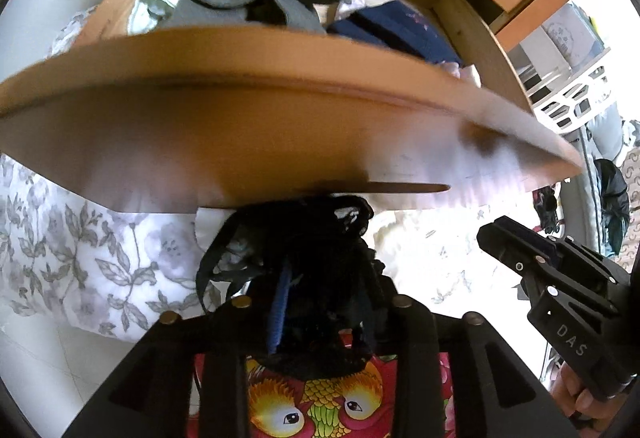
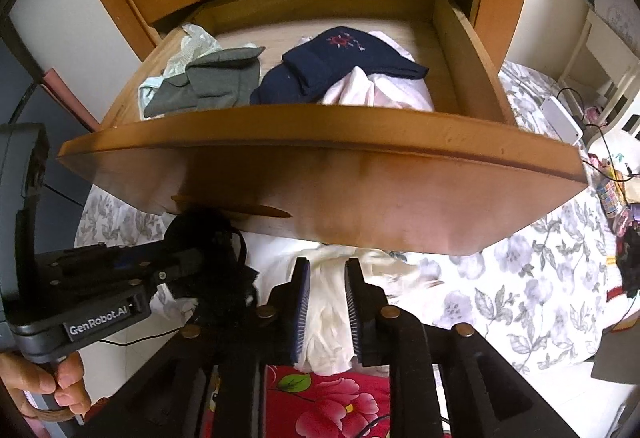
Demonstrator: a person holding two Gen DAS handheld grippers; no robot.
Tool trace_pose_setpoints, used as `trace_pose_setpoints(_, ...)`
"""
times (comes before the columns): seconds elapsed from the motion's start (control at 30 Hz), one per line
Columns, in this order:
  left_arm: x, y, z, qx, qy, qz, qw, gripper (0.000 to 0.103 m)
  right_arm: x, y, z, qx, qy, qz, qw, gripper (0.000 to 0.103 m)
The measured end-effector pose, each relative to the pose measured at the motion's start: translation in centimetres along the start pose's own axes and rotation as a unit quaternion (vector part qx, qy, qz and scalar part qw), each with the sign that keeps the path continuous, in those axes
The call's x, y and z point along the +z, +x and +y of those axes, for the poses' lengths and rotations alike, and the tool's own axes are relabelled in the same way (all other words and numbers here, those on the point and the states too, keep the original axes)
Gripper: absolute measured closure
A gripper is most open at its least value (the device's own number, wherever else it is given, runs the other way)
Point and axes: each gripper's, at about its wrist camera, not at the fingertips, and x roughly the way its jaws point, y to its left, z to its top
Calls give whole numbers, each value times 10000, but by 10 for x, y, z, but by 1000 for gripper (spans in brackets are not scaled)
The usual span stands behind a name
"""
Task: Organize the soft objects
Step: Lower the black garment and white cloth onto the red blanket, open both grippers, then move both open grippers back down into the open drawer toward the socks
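Black lacy fabric (image 1: 320,278) bunches in our left gripper (image 1: 316,302), whose fingers clench it just below the open wooden drawer's (image 2: 320,174) front. Our right gripper (image 2: 327,302) has its fingers apart, gripping nothing, above a cream garment (image 2: 332,318) on the floral bed (image 2: 520,278). At twelve o'clock, grey (image 2: 216,82) and navy socks (image 2: 340,62) lie inside the drawer.

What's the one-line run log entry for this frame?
left gripper: shut on black garment | right gripper: open, cream cloth between fingers | drawer: open, holds clothes
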Motion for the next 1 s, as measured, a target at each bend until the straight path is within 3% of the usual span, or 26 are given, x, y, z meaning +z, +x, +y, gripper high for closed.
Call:
trace_pose_setpoints(0.27,3,-28,-1,5,-38,-299,9995,43,2,-22,0,-59,-20,-221,9997,74)
trace_pose_setpoints(0.37,4,-41,0,-6,-59,-437,9990,40,4,-31,0,-87,-18,-311,9995,70)
trace_pose_setpoints(0.57,6,-61,4,116,-122,-684,9975,32,5,-47,5,-141,-45,-526,9985,56)
trace_pose_setpoints(0.83,4,-66,14,289,-248,-830,9958,22,5,-58,2,-204,54,-688,9974,30)
trace_pose_setpoints(1.0,4,-68,17,391,-279,-924,9946,19,4,-59,-2,-219,143,-715,9971,21)
